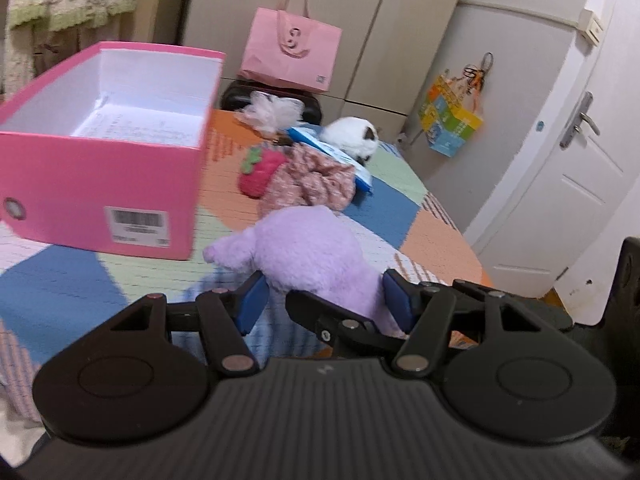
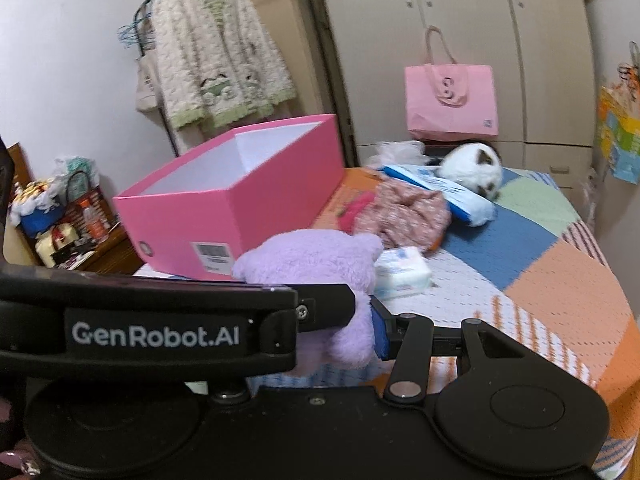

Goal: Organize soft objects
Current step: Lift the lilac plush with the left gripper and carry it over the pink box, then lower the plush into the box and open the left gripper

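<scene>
A purple plush toy (image 1: pixel 308 252) lies on the patchwork bedspread in front of an open pink box (image 1: pixel 100 152). My left gripper (image 1: pixel 326 300) has its blue pads on either side of the plush's lower part, seemingly pressing it. In the right wrist view the plush (image 2: pixel 316 264) sits between my right gripper's (image 2: pixel 362 328) blue pad and the other gripper's body; the right gripper's left finger is hidden. The pink box (image 2: pixel 236 200) stands behind it. A strawberry plush (image 1: pixel 260 172), floral fabric (image 1: pixel 316 180) and a white plush (image 1: pixel 352 136) lie farther back.
A tissue pack (image 2: pixel 402 272) lies right of the plush. A blue-white packet (image 2: pixel 440 192) rests by the white plush. A pink bag (image 1: pixel 292 52) stands before wardrobes. A door (image 1: pixel 580 160) is to the right. A cluttered side table (image 2: pixel 68 224) sits left of the bed.
</scene>
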Action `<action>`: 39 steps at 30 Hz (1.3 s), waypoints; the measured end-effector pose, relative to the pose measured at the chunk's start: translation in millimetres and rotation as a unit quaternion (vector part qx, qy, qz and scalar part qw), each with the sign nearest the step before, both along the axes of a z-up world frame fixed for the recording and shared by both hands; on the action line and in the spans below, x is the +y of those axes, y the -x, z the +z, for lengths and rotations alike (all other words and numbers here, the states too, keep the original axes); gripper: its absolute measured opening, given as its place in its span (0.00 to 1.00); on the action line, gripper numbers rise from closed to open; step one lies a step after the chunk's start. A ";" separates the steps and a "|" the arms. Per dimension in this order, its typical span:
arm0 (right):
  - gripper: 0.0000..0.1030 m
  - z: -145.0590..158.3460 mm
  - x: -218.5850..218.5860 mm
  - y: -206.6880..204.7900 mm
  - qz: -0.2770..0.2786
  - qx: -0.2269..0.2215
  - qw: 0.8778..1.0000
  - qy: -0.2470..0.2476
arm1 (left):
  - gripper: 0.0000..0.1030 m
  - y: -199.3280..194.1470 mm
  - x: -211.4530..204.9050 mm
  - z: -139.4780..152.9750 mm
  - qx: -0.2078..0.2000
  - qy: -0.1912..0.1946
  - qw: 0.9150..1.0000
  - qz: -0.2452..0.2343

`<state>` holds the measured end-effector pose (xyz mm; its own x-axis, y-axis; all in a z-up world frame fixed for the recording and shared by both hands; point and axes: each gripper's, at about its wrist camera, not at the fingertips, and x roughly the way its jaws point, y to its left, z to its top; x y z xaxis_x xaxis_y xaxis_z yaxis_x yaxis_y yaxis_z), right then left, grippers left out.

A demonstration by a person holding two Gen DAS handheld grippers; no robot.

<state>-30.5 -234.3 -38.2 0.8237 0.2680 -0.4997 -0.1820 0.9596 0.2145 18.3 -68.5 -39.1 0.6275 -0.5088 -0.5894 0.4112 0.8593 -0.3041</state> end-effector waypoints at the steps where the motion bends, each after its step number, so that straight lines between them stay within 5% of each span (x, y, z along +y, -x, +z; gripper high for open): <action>1: 0.53 2.4 4.7 -0.8 0.006 0.000 1.000 0.000 | 0.60 0.7 5.1 2.6 0.000 0.000 1.000 0.005; 14: 0.53 44.5 59.1 -11.4 0.087 -0.040 0.995 0.012 | 0.60 2.7 73.5 46.9 -0.041 0.030 0.997 0.051; 22: 0.54 68.1 84.7 -49.6 0.112 -0.067 0.991 0.017 | 0.59 -41.0 98.7 63.7 -0.066 0.041 0.994 0.076; 31: 0.54 72.9 100.0 -143.5 0.124 -0.045 0.991 0.036 | 0.56 -143.4 106.2 56.8 -0.011 0.044 0.995 0.091; 39: 0.54 57.3 107.0 -234.8 0.154 0.050 0.985 0.062 | 0.55 -224.8 110.5 27.4 0.088 0.055 0.989 0.107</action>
